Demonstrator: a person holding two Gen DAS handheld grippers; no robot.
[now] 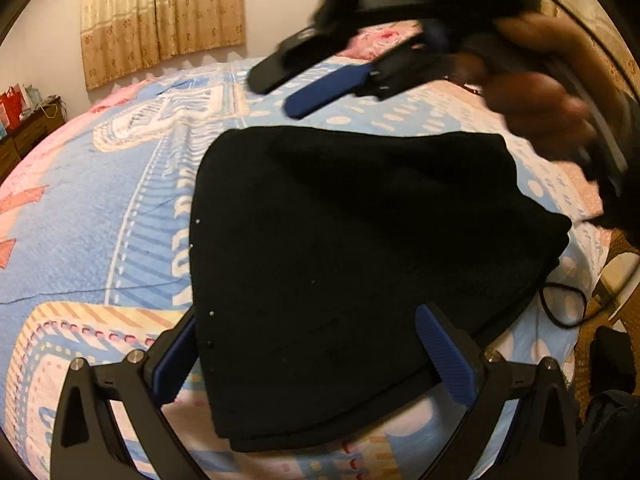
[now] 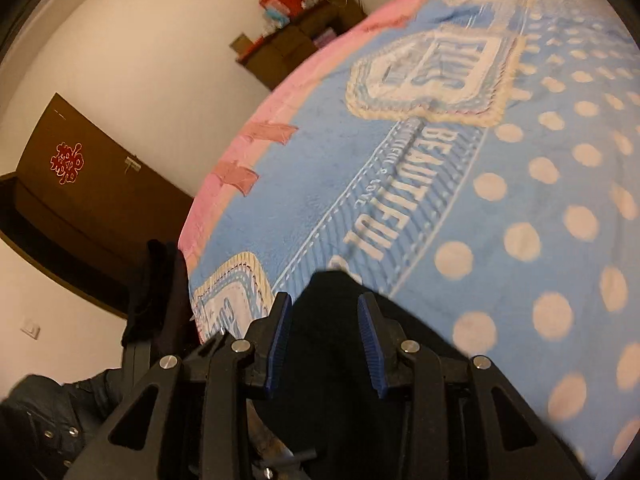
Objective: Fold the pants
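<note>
Black pants (image 1: 360, 260) are lying folded on the bedspread (image 1: 100, 208), right in front of the left gripper (image 1: 316, 356), filling the near middle of the left wrist view. The bundle is forming a rough wedge: its long axis is running from the near edge of the bed, by the gripper, toward the far right, where a broad straight edge is facing the far side. A thicker, layered fold is showing along the right side and at the near hem. The left gripper's blue pads (image 1: 444, 356) are standing wide apart, one on each side of the near end of the pants, pressing on nothing; whether they are touching the cloth I cannot tell.

Over the far edge of the pants the right gripper (image 1: 300, 84) is hanging in the air, blurred, with a hand (image 1: 536, 96) wrapped round its handle at the far right. Its two fingers are parted, with nothing between them. In the right wrist view that same gripper (image 2: 326, 344) is showing its jaws partly apart and empty, with the dark cloth (image 2: 336, 320) lying below them.

Beyond the pants the bedspread is spreading blue with pale dots, lettering and a pink border. A curtain (image 1: 160, 16) is hanging on the far wall, and a brown cabinet (image 2: 296, 48) is standing at the far left.
</note>
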